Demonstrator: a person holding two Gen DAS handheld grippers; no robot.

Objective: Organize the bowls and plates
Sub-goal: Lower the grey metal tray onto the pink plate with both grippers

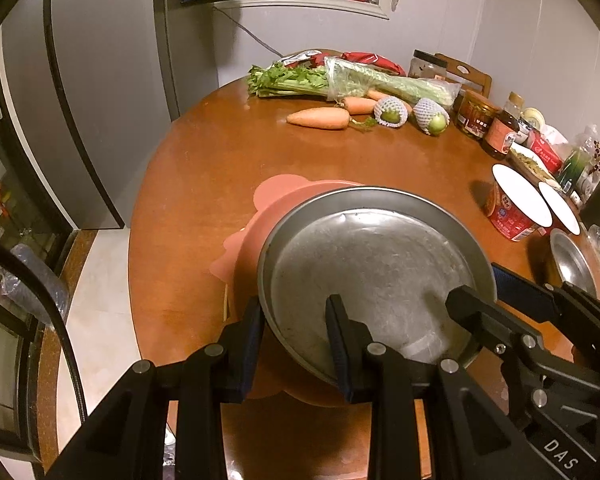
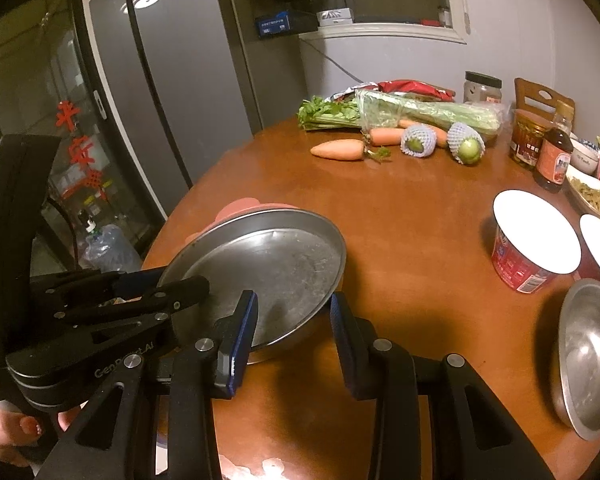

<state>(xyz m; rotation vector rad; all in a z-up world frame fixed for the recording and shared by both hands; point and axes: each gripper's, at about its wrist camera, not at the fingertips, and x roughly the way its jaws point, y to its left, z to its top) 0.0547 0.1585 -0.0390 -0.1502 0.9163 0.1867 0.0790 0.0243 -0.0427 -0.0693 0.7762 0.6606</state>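
Left wrist view shows the left tongs (image 1: 296, 336) closed on the near rim of a shallow steel plate (image 1: 372, 264): one finger stands outside the wall, the other inside on the plate floor. The right tongs (image 1: 488, 304) come in from the right and pinch the right part of the same rim, one finger inside and one outside, so both hands carry this one plate together. The plate is round, so it has no long axis; what matters is its tilt. In the right wrist view the plate (image 2: 268, 264) is clearly tilted, its far edge higher than the near one, and under it I see a second metal dish (image 2: 284, 340) resting on the desk (image 2: 412, 248). A pink mat (image 1: 276, 196) lies below, showing at the far left of the plate. I cannot tell if the plate already touches the dish under it or only hangs just above. I judge that the coming move is to level the plate and seat it on that dish, and for this the plate must sink straight down, not sideways. A steel bowl (image 2: 592, 356) waits at the near right of the desk, apart from the stack and nearer to the right hand, just beside two red instant noodle cups (image 2: 532, 240).
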